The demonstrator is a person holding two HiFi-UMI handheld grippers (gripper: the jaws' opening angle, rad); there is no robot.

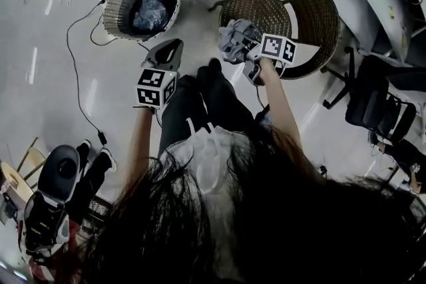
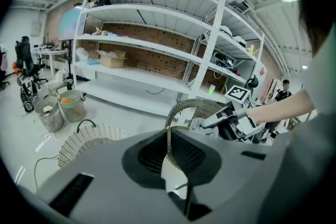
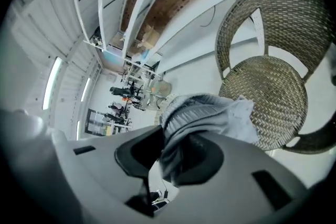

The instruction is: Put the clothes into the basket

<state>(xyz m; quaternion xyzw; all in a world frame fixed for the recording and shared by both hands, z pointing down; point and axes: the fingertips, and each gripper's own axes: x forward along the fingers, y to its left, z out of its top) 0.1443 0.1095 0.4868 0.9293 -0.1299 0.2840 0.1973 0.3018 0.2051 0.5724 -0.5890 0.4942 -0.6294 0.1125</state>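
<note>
Grey ribbed knit garment (image 1: 236,40), bunched and limp, hangs pinched between the jaws of the right gripper (image 1: 245,50) above the seat of the brown round wicker chair (image 1: 307,18). It looks light, soft and unbreakable; loose folds may sag or snag on the weave, so a deep bite on a thick bunch suits better than an edge. The left gripper (image 1: 166,53) hovers beside it, jaws drawn together on nothing. The white woven basket (image 1: 120,0), already holding bluish cloth, stands well apart on the pale floor.
</note>
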